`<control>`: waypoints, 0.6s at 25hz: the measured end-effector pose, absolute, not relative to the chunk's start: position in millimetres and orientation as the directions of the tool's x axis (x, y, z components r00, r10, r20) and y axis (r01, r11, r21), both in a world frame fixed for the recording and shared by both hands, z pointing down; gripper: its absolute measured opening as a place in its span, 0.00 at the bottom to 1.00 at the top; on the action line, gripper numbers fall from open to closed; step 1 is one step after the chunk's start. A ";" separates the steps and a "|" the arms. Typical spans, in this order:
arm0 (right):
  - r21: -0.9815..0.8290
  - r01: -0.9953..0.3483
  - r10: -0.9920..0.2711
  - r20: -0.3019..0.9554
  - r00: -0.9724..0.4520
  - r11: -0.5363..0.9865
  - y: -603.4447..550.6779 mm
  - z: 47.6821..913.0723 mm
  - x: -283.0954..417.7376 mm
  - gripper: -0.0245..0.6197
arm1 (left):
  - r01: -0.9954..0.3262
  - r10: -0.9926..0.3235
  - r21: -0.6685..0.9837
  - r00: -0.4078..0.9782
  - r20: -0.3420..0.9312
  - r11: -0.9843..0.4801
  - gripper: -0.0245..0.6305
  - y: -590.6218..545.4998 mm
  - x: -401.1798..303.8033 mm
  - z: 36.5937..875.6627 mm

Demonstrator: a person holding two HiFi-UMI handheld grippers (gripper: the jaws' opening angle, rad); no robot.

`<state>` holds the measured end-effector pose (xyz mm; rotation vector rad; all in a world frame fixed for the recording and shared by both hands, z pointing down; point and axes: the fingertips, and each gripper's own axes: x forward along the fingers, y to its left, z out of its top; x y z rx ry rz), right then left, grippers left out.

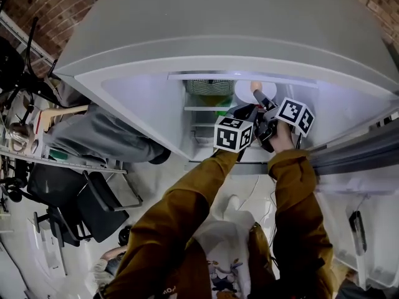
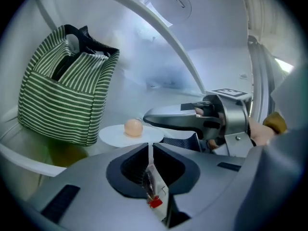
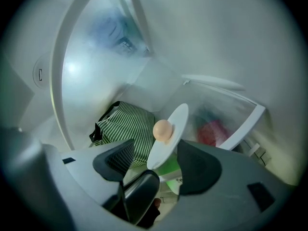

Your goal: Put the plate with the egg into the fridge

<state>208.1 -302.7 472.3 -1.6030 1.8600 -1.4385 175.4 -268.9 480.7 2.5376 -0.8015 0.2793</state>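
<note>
Right jaws flank white plate [image 3: 158, 155], peach egg [image 3: 162, 130]

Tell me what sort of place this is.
Probably a workshop or lab rather than a home kitchen: the open fridge stands by a brick wall, with black office chairs and a cluttered shelf beside it.

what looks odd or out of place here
A small white scrap with a red bit is caught between the shut jaws of the left hand-held gripper. The plate looks level beside the striped bag, egg on it.
</note>
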 end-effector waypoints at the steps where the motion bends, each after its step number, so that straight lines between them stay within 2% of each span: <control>1: -0.813 -0.570 -0.868 0.364 -0.338 -0.119 -302.3 472.2 207.6 0.45 | -0.581 -0.486 0.365 0.812 0.323 -0.728 0.06 -269.5 178.0 481.1; 8: -0.823 -0.558 -0.862 0.357 -0.360 -0.108 -297.9 470.1 210.4 0.45 | -0.579 -0.476 0.359 0.812 0.337 -0.732 0.06 -273.2 186.4 486.0; 15: -0.850 -0.521 -0.817 0.357 -0.453 -0.082 -290.8 472.3 197.8 0.45 | -0.592 -0.484 0.344 0.800 0.353 -0.728 0.06 -285.6 181.9 491.6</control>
